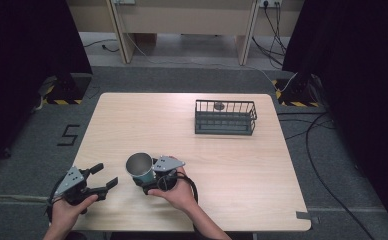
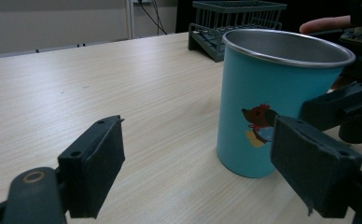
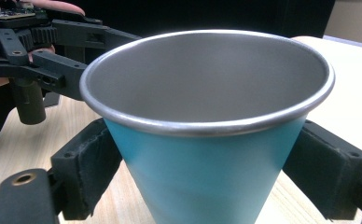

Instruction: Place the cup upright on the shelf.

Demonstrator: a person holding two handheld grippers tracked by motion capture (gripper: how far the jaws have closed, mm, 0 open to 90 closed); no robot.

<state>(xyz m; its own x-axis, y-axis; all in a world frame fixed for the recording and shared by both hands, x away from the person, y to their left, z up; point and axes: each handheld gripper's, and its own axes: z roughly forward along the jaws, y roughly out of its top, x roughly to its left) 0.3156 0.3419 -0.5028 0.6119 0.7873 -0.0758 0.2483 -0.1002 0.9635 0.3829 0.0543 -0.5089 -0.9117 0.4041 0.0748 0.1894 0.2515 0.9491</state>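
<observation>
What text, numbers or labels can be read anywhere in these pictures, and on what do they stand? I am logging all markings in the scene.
"5": a black figure marked on the grey floor left of the table.
The cup, held between the right gripper's jaws, bears a small cartoon animal picture and no words.
The basket and the left gripper show no readable text.

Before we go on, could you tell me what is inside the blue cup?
The blue cup shows bare metal inner walls with nothing against them; its bottom is hidden behind the near rim, so I cannot see what lies there.
</observation>
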